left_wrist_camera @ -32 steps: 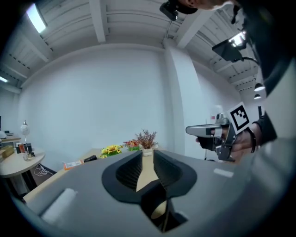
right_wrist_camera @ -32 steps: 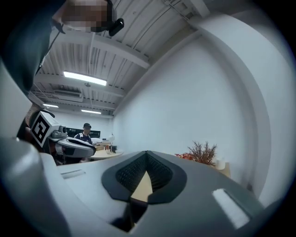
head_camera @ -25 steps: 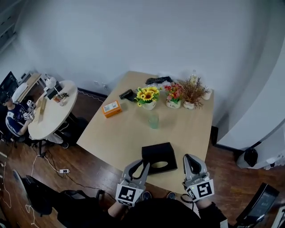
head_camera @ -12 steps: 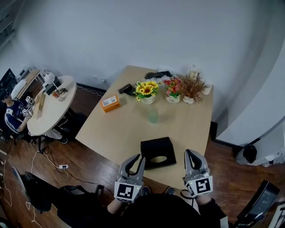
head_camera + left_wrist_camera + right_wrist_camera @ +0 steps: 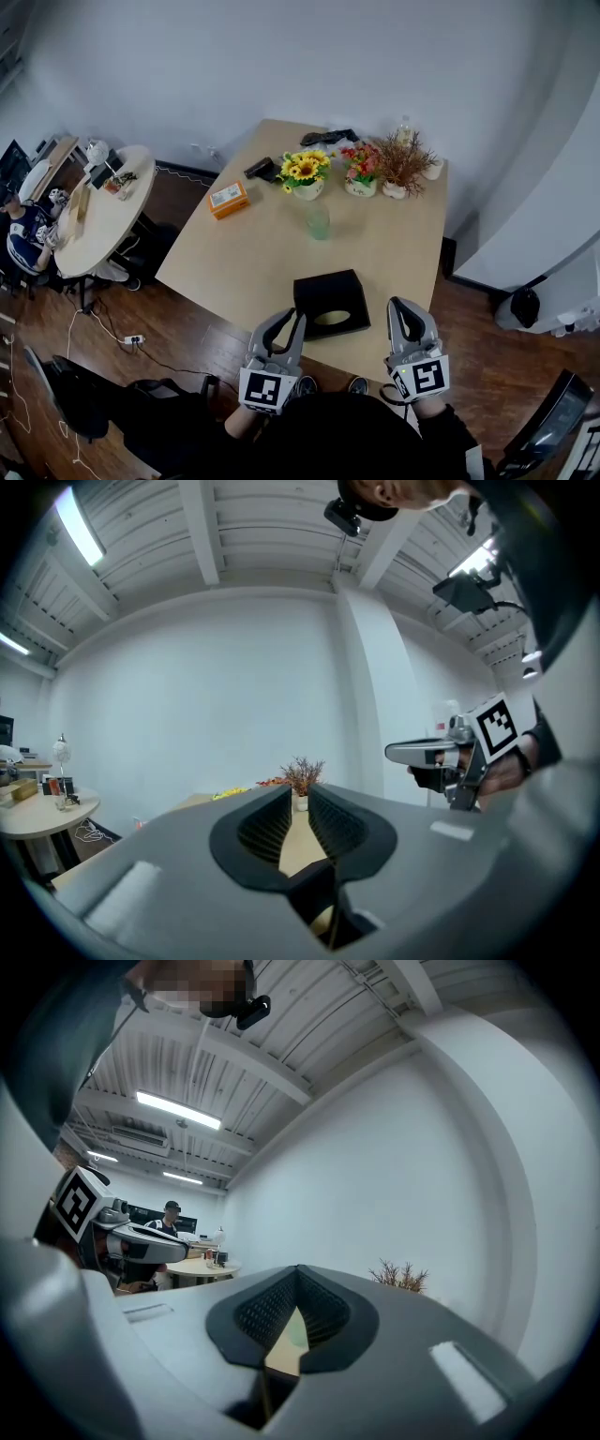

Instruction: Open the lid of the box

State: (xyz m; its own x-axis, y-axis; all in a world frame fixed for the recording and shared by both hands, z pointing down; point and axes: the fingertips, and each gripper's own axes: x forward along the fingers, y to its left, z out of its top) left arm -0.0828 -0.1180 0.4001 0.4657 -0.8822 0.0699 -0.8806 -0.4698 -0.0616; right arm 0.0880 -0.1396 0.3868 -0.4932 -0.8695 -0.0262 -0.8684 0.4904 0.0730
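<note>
Currently, the black box (image 5: pixel 323 292) sits on the wooden table (image 5: pixel 398 253) close to its near edge, lid down, with an oval opening in the top. It lies between the two grippers and just ahead of them.

The left gripper (image 5: pixel 292 319) is held at the box's near left corner; from the head view it cannot be told whether it touches the box. Its own view shows the fingers (image 5: pixel 267 822) nearly together, a slim gap between them and nothing in it. The right gripper (image 5: pixel 401 311) is held off the box's right side, apart from it. Its fingers (image 5: pixel 323 1312) meet at the tips and hold nothing.

Farther back on the table stand a green glass (image 5: pixel 318 222), a pot of sunflowers (image 5: pixel 305 174), a pot of red flowers (image 5: pixel 358 172) and a pot of dried twigs (image 5: pixel 403 171). An orange box (image 5: pixel 228 199) lies near the left edge, well apart from the black box.

A round table (image 5: pixel 94 225) stands to the left, with a seated person (image 5: pixel 23 242) beside it.
</note>
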